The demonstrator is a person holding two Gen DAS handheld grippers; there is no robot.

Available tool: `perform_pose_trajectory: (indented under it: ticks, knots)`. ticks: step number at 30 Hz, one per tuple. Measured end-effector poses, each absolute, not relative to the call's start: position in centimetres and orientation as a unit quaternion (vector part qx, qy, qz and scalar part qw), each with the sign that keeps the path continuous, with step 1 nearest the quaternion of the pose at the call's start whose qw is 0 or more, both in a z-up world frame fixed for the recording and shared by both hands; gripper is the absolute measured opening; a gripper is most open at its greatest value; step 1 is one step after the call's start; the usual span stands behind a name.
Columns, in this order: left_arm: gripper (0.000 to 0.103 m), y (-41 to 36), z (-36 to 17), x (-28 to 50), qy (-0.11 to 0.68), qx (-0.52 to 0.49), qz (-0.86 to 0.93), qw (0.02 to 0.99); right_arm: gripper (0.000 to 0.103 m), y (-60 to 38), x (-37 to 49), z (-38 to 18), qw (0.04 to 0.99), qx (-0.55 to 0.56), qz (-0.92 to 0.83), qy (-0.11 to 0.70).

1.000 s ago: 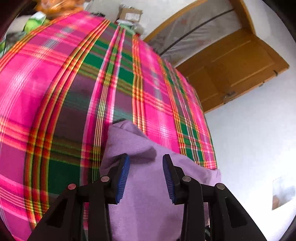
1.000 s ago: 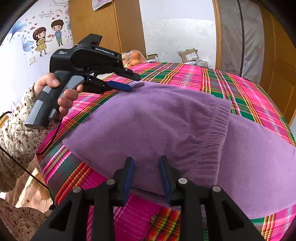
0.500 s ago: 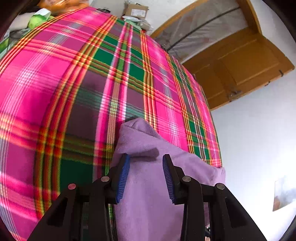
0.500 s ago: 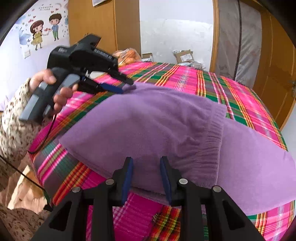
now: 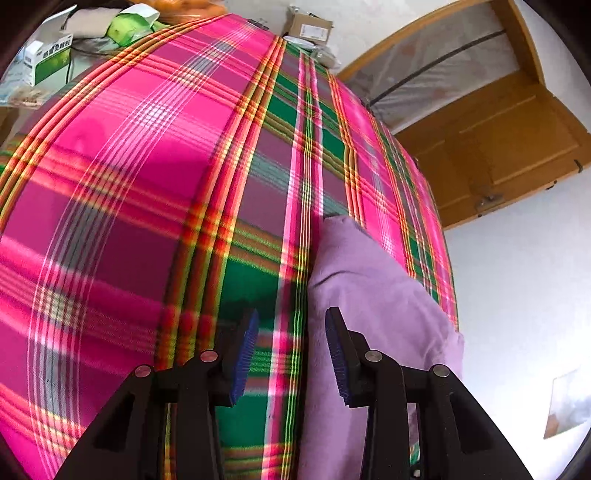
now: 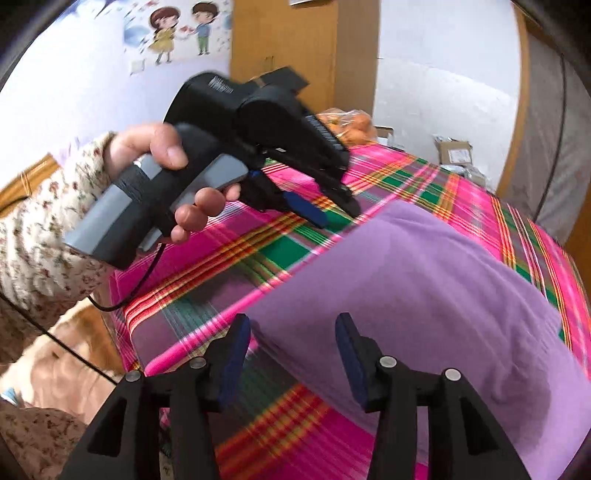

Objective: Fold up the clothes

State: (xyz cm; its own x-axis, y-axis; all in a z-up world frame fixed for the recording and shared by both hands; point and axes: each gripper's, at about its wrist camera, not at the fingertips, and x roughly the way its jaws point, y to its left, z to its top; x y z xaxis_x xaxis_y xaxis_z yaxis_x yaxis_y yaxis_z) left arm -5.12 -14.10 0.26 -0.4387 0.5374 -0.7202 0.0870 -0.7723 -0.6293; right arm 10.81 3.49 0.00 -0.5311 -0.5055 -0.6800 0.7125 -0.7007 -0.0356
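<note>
Lying folded on the bright pink, green and orange plaid bedcover point(image 6: 236, 254), the soft lilac fleece garment point(image 6: 424, 288) occupied the right part of the bed in the right wrist view, its near edge running diagonally just ahead of the right gripper point(image 6: 291, 354). That gripper's black fingers with blue ribbed pads point(image 6: 236, 354) stood spread apart with nothing between them — the garment's lower corner sat in front of the gap, and the right-hand pad overlapped the fabric in the picture, though contact could not be confirmed.

In the left wrist view the left gripper point(image 5: 290, 354) was likewise released, its jaws wide and empty. Plaid cover showed between them, while the lilac garment point(image 5: 369, 302) lay beside and under the right-hand finger, its rounded tip reaching up along a pink stripe of the plaid bedcover point(image 5: 129, 184).

From the right wrist camera the same left gripper point(image 6: 332, 206) appeared lifted above the bed, just beyond the garment's far corner — apart from the cloth. A hand point(image 6: 166, 177) emerging from a cream floral-print sleeve point(image 6: 40, 236) held its grey and black handle, with a thin black cable point(image 6: 122, 299) hanging from it. A brown wooden door point(image 5: 509, 147) stood past the bed, and a small cardboard box point(image 5: 310, 29) sat near the far edge.
</note>
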Motion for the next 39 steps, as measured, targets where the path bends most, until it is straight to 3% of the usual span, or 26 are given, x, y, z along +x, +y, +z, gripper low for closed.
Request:
perform_pose_trajectory:
  ticks: [3, 13, 18, 20, 22, 31, 34, 39]
  knots:
    - [0.039, -14.5, 0.2, -4.4, -0.309, -0.511, 0.79, 0.142, 0.057, 1.9, 10.8, -0.7, 0.358, 0.341, -0.853, 0.167]
    - [0.044, -14.7, 0.2, -3.6, -0.331, -0.506, 0.782, 0.15, 0.058, 0.4, 10.9, -1.9, 0.31, 0.337, -0.866, 0.2]
    - [0.045, -14.8, 0.2, -3.5, -0.34, -0.507, 0.778, 0.15, 0.039, 1.1, 10.4, -1.8, 0.3, 0.341, -0.871, 0.187]
    - [0.045, -14.5, 0.3, -3.5, -0.336, -0.51, 0.777, 0.154, 0.024, 1.4, 10.3, -1.4, 0.299, 0.34, -0.874, 0.178]
    - [0.045, -14.1, 0.3, -3.6, -0.334, -0.516, 0.772, 0.162, 0.018, 1.8, 10.3, -1.1, 0.301, 0.337, -0.876, 0.169]
    - [0.046, -13.1, -0.2, -4.5, -0.369, -0.534, 0.736, 0.192, 0.015, 4.3, 10.8, 0.7, 0.303, 0.318, -0.89, 0.124]
    - [0.059, -12.9, -0.2, -4.4, -0.378, -0.531, 0.732, 0.197, 0.014, 5.3, 11.3, 1.3, 0.298, 0.314, -0.895, 0.112]
    - [0.059, -11.6, -0.4, -5.4, -0.384, -0.54, 0.72, 0.206, 0.014, 6.2, 11.6, 1.6, 0.3, 0.312, -0.896, 0.094]
